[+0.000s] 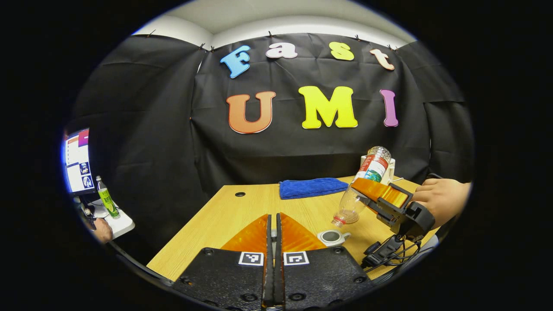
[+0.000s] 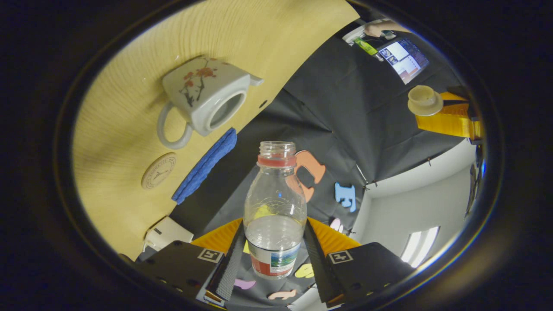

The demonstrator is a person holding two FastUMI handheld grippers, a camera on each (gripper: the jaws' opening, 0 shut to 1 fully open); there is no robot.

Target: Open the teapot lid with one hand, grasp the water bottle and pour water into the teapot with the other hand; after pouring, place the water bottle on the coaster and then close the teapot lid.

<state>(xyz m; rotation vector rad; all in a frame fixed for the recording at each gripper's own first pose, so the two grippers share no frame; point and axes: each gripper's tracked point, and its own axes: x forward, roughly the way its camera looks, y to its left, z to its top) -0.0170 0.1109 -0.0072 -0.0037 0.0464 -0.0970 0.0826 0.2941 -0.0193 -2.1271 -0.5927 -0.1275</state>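
Water bottle point(image 1: 367, 183) tilts above teapot point(image 1: 332, 237) on table point(image 1: 224, 220).

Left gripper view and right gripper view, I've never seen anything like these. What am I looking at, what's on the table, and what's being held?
There is no robot here. A person holds a pair of tongs in each hand, and a small camera rides on each pair, looking forward along it.

The left gripper view looks from the left tongs across the table. It also shows the person's hand holding the other pair. The right gripper view rides on the right tongs, which are tipped over, so the room looks turned.

On the table are an open teapot, a round coaster and a blue cloth.

The right tongs are shut on a bottle, tilted with its open mouth down toward the teapot. The left tongs hold the lid up, away from the pot.
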